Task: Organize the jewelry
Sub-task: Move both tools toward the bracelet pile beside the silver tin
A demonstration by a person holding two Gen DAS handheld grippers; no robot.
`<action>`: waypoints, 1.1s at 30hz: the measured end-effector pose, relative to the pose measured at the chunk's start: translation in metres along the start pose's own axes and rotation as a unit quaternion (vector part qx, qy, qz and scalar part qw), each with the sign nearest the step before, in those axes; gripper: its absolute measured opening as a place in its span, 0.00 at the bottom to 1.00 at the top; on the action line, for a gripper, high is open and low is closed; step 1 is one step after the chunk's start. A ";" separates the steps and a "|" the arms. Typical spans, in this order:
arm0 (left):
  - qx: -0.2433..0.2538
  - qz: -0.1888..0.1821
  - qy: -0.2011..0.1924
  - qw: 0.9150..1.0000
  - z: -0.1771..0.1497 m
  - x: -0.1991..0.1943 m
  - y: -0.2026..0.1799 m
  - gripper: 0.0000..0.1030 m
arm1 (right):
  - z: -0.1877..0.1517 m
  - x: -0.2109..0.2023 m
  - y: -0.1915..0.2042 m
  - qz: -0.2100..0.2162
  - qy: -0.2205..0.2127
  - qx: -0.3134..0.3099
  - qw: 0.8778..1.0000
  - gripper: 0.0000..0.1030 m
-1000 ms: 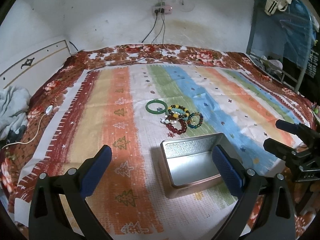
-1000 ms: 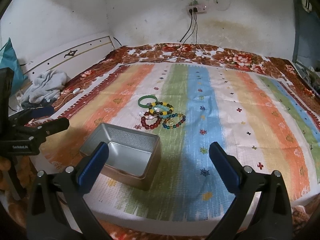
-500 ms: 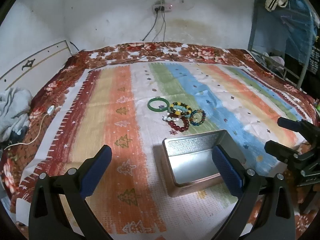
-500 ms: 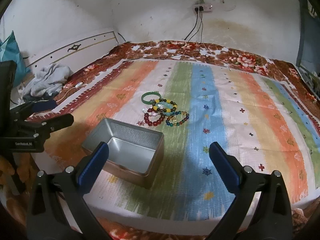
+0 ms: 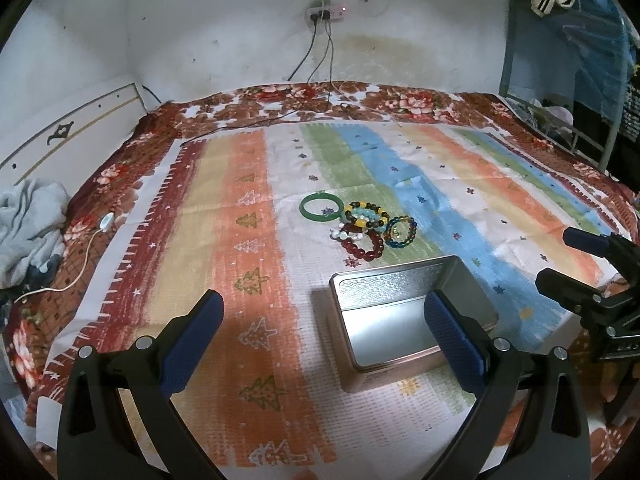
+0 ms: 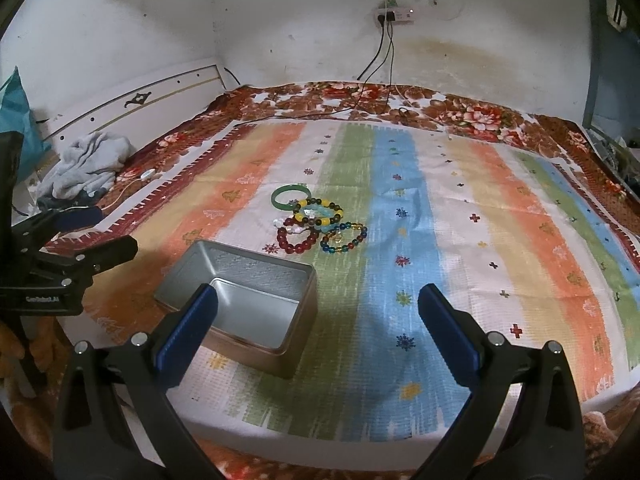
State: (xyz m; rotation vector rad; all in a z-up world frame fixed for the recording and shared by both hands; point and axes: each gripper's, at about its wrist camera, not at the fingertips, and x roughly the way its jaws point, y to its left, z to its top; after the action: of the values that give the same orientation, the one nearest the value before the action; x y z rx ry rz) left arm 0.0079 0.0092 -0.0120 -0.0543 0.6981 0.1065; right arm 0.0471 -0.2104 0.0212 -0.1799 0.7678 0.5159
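Note:
Several bracelets lie in a cluster mid-bed: a green bangle (image 5: 321, 207) (image 6: 291, 197), a yellow-and-dark bead bracelet (image 5: 366, 216) (image 6: 318, 212), a red bead bracelet (image 5: 362, 245) (image 6: 298, 238) and a blue bead bracelet (image 5: 401, 232) (image 6: 344, 237). An open metal tin (image 5: 340, 320) (image 6: 248, 268) stands empty, nearer to me than the cluster. My left gripper (image 5: 324, 340) (image 6: 116, 228) is open, held above the near bed with its right finger over the tin. My right gripper (image 6: 318, 332) (image 5: 552, 256) is open, to the right of the tin, holding nothing.
The striped cloth (image 5: 240, 240) covers a floral bedspread. A grey garment (image 5: 28, 224) (image 6: 88, 160) and a white cable with a switch (image 5: 106, 221) lie at the left edge. Cords hang from a wall socket (image 5: 324, 12). A metal rack (image 5: 560, 80) stands at the right.
Both views have shifted slightly, so the tin and bracelets sit a little higher in frame. Both grippers have stayed open. Nothing on the bed has moved.

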 end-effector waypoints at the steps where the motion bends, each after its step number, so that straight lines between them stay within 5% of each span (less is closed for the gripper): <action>1: -0.001 0.000 0.001 1.000 0.000 0.000 0.001 0.95 | 0.000 0.000 0.000 0.001 0.001 -0.001 1.000 0.95; 33: -0.007 0.008 0.003 1.000 0.020 0.016 0.006 0.95 | 0.025 0.026 -0.021 0.003 0.024 0.028 0.999 0.95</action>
State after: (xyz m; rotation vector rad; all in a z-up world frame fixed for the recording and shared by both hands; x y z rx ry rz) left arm 0.0318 0.0177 -0.0071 -0.0629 0.7047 0.1266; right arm 0.0885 -0.2106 0.0200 -0.1376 0.8293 0.4962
